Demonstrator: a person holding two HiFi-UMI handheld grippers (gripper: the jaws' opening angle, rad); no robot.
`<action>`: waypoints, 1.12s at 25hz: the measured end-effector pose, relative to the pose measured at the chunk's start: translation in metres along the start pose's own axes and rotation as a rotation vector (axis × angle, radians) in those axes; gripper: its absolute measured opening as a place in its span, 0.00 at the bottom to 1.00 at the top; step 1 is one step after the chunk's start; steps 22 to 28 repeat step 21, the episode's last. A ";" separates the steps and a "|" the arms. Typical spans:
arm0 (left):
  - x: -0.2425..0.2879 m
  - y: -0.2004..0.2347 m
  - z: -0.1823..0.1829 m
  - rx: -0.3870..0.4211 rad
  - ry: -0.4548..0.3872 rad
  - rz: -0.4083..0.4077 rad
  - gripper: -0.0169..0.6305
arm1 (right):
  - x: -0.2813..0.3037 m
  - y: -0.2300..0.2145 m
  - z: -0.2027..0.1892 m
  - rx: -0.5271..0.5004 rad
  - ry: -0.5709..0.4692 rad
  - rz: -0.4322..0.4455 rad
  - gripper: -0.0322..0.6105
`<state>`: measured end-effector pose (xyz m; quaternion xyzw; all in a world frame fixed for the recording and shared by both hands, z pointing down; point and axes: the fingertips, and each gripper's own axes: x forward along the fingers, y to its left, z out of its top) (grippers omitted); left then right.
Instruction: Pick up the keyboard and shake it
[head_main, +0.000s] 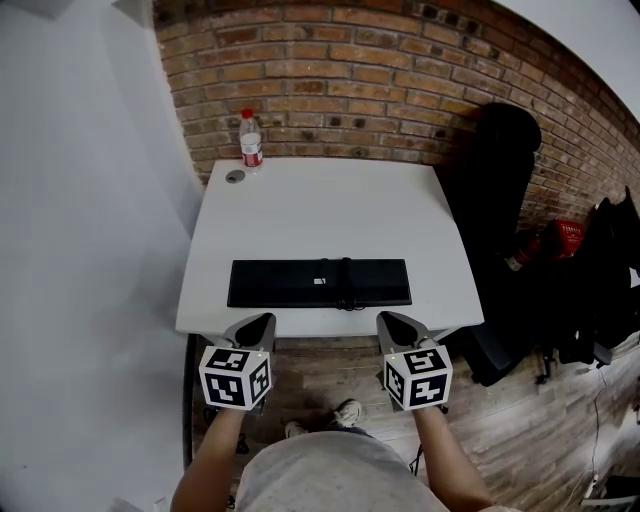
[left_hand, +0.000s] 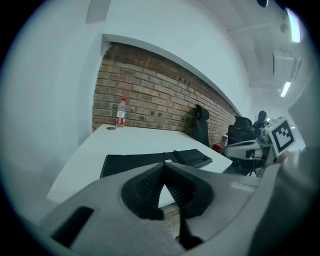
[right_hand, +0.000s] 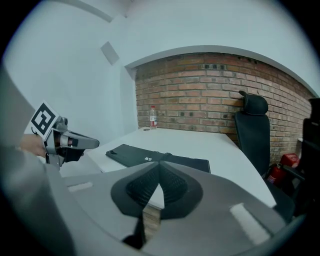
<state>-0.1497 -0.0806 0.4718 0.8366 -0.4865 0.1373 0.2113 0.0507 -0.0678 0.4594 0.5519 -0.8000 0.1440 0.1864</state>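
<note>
A long black keyboard (head_main: 318, 283) lies flat near the front edge of the white table (head_main: 320, 205), with a dark cable bundle across its middle. It also shows in the left gripper view as the keyboard (left_hand: 150, 160) and in the right gripper view as the keyboard (right_hand: 150, 156). My left gripper (head_main: 262, 325) hovers just in front of the table edge, below the keyboard's left part, jaws shut and empty. My right gripper (head_main: 390, 322) hangs likewise below the keyboard's right part, shut with nothing held. Neither touches the keyboard.
A plastic water bottle (head_main: 250, 138) with a red label stands at the table's far left corner beside a round cable port (head_main: 235, 177). A black office chair (head_main: 500, 170) stands right of the table against the brick wall. Bags and a red item (head_main: 565, 235) crowd the floor at right.
</note>
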 end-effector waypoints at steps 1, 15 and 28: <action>-0.001 0.000 0.000 0.001 0.000 0.000 0.02 | 0.000 0.001 0.000 0.004 -0.002 0.001 0.06; -0.001 -0.002 -0.005 0.009 0.016 -0.013 0.02 | -0.003 0.008 0.004 0.011 -0.012 0.008 0.06; 0.001 -0.002 -0.005 0.008 0.020 -0.019 0.02 | -0.003 0.008 0.003 0.013 -0.010 0.007 0.06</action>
